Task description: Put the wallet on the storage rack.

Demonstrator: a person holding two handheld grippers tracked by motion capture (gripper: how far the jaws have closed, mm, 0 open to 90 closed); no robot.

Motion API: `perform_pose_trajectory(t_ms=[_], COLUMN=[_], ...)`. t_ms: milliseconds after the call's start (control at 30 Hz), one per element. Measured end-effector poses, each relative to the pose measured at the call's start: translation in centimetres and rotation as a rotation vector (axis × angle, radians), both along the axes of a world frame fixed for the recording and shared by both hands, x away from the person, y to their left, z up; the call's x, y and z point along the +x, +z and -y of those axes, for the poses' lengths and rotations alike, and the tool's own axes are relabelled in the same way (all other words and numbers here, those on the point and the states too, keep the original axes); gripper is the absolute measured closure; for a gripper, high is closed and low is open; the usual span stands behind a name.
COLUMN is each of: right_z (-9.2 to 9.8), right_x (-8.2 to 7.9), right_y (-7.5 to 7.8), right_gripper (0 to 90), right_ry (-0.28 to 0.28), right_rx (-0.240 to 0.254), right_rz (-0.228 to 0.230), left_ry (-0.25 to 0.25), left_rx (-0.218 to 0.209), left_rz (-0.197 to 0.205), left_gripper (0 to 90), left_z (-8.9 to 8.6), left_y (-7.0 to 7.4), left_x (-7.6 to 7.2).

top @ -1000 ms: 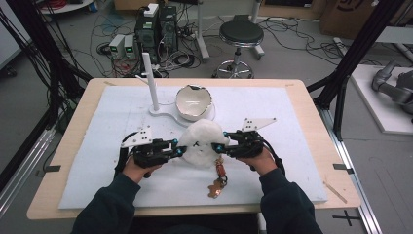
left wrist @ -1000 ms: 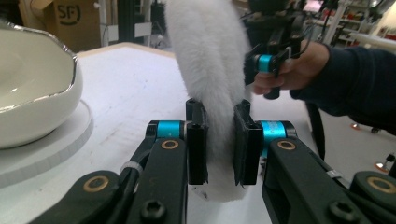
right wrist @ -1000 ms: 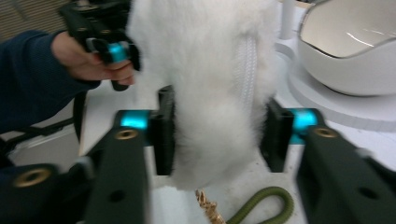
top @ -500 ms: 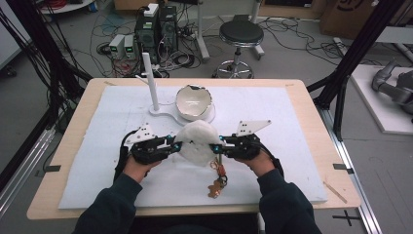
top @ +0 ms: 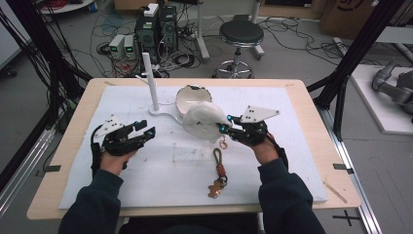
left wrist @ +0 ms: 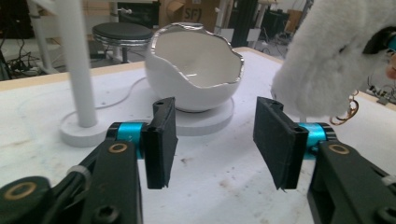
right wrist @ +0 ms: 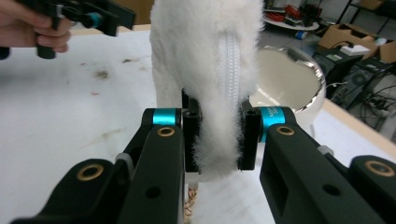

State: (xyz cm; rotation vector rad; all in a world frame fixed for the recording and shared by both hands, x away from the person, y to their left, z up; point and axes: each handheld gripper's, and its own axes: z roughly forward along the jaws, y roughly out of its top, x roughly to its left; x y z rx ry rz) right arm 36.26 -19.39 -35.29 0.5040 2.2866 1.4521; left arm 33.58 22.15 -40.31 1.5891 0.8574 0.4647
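From above, your right hand-held gripper [top: 223,128] is clamped on the white fluffy pouch [top: 201,121], holding it just above the surface [top: 146,180] and directly in front of the egg-shaped white bowl [top: 191,97]; a small ring [top: 223,144] dangles beneath the pouch, and a keychain with a little bear charm [top: 217,174] lies on the white mat nearer to you; your left hand-held gripper [top: 146,127] sits well off to the left, apart from the pouch, its jaws having just been opening with nothing between them; a white post on a round base [top: 151,83] stands just left of the bowl. In the left gripper view, your left hand-held gripper [left wrist: 214,140] stands half open over bare mat; straight ahead the bowl [left wrist: 194,70] rests on its white disc, its jagged silver rim up, and what you can see of the inside is plain white; the post [left wrist: 77,60] rises to its left, and the pouch [left wrist: 336,56] hangs at the upper right. In the right gripper view, your right hand-held gripper [right wrist: 219,135] pinches the pouch [right wrist: 205,56] by its lower edge, a white braided zip strip running down the middle; the bowl [right wrist: 285,84] sits behind to the right, the visible part of its inside bare.
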Motion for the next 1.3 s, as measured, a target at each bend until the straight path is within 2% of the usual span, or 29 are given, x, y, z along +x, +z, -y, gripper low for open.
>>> perform_pose_trajectory(t_ms=[33, 67, 100, 133, 167, 233, 333, 367, 400, 433, 500, 533, 700, 833, 1067, 1100, 1133, 1167, 1267, 1300], right_z=[-0.3, -0.3, -0.5, -0.8, -1.4, -1.7, -2.8, -3.5, -3.5, -4.3, -4.6, -5.2, -6.2, -7.1, -8.0, -8.0, -8.0, -8.0, -7.8, -7.8], right_x=[0.8, 0.8, 1.3, 1.7, 2.7, 3.1, 4.5, 5.5, 5.5, 6.5, 6.8, 7.7, 9.2, 10.5, 12.0, 12.2, 12.1, 12.3, 12.2, 12.1], right_y=[0.6, 0.6, 1.0, 1.3, 2.2, 2.6, 3.8, 4.6, 4.6, 5.2, 5.4, 5.7, 5.8, 5.7, 5.5, 5.4, 5.1, 4.9, 4.5, 4.3], right_gripper=[77.6, 77.6, 77.6, 77.6, 77.5, 77.5, 77.4, 77.3, 77.3, 77.2, 77.2, 77.2, 77.2, 77.1, 77.0, 77.0, 76.9, 76.9, 76.8, 76.8], right_ry=[-0.002, -0.002, -0.001, -0.001, 0.009, 0.013, 0.023, 0.029, 0.029, 0.026, 0.023, 0.024, 0.024, 0.015, -0.011, -0.011, -0.019, -0.014, -0.011, -0.001], right_rx=[-0.003, -0.003, -0.009, -0.015, -0.032, -0.043, -0.056, -0.069, -0.069, -0.09, -0.099, -0.115, -0.144, -0.189, -0.228, -0.243, -0.266, -0.299, -0.365, -0.403], right_rz=[0.01, 0.01, 0.013, 0.024, 0.038, 0.045, 0.059, 0.082, 0.082, 0.099, 0.102, 0.105, 0.14, 0.138, 0.15, 0.173, 0.15, 0.173, 0.182, 0.206], left_ry=[0.028, 0.028, 0.042, 0.057, 0.073, 0.09, 0.099, 0.104, 0.102, 0.101, 0.102, 0.108, 0.108, 0.097, 0.099, 0.1, 0.1, 0.099, 0.098, 0.099], left_rx=[-0.011, -0.011, -0.011, -0.015, -0.019, -0.016, -0.009, -0.008, -0.003, -0.006, -0.006, -0.009, -0.007, 0.006, 0.004, 0.004, 0.005, 0.004, 0.006, 0.006], left_rz=[-0.009, -0.009, -0.014, -0.019, -0.027, -0.046, -0.046, -0.043, -0.036, -0.028, -0.024, -0.025, -0.038, -0.046, -0.057, -0.059, -0.063, -0.066, -0.068, -0.068], left_gripper=[42.0, 37.8, 37.8, 34.0, 26.3, 22.9, 21.6, 21.5, 21.5, 21.6, 21.6, 21.6, 21.6, 21.6, 21.6, 21.6, 21.6, 21.6, 21.6, 21.6], left_z=[-0.8, -0.8, -1.2, -1.5, -1.8, -2.2, -2.5, -2.5, -2.6, -2.7, -2.9, -3.0, -3.0, -2.8, -2.9, -2.9, -2.9, -2.9, -2.9, -2.9], left_y=[-0.1, -0.1, -0.1, -0.2, -0.3, -0.6, -0.9, -0.9, -0.9, -0.9, -0.9, -0.9, -1.0, -1.1, -1.1, -1.1, -1.1, -1.1, -1.1, -1.1], left_x=[0.1, 0.1, 0.2, 0.3, 0.3, 0.5, 0.5, 0.6, 0.5, 0.5, 0.5, 0.5, 0.6, 0.6, 0.7, 0.7, 0.7, 0.7, 0.7, 0.7])
